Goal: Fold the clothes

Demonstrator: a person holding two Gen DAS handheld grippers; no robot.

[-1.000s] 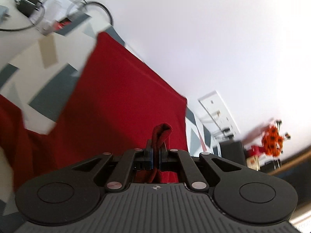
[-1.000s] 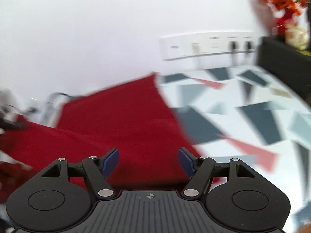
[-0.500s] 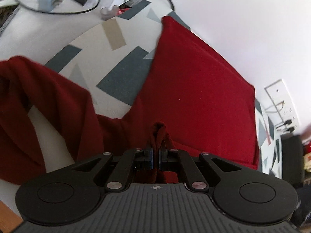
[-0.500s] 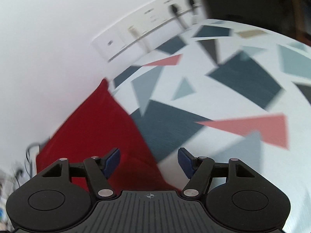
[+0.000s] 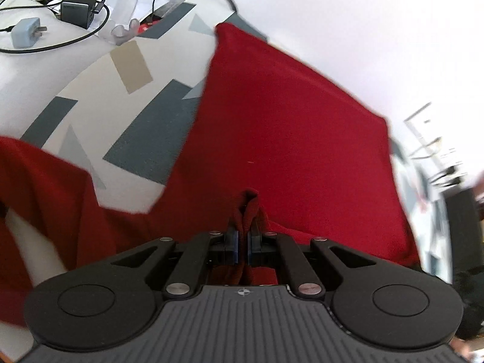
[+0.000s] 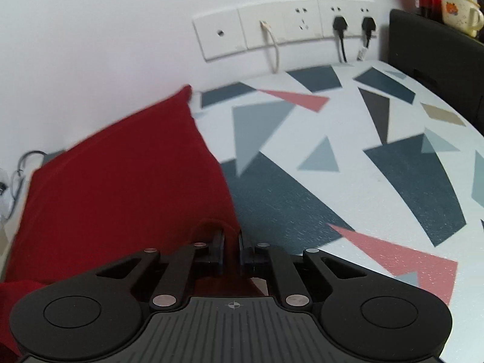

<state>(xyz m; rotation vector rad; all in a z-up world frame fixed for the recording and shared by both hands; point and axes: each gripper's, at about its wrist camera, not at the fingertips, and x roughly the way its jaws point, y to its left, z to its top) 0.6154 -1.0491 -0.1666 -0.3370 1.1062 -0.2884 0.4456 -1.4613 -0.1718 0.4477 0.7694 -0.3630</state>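
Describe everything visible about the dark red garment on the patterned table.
The dark red garment is plain, soft cloth with no print. Its body lies flat on the white table with grey and pink shapes, far edge close to the wall. A sleeve-like part trails off at the left of the left wrist view. The left gripper pinches a bunched fold; the right gripper is closing on the near right edge, cloth between its pads.

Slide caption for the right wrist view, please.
Right hand-held gripper closing on the edge of the red garment spread on a geometric-patterned tablecloth.
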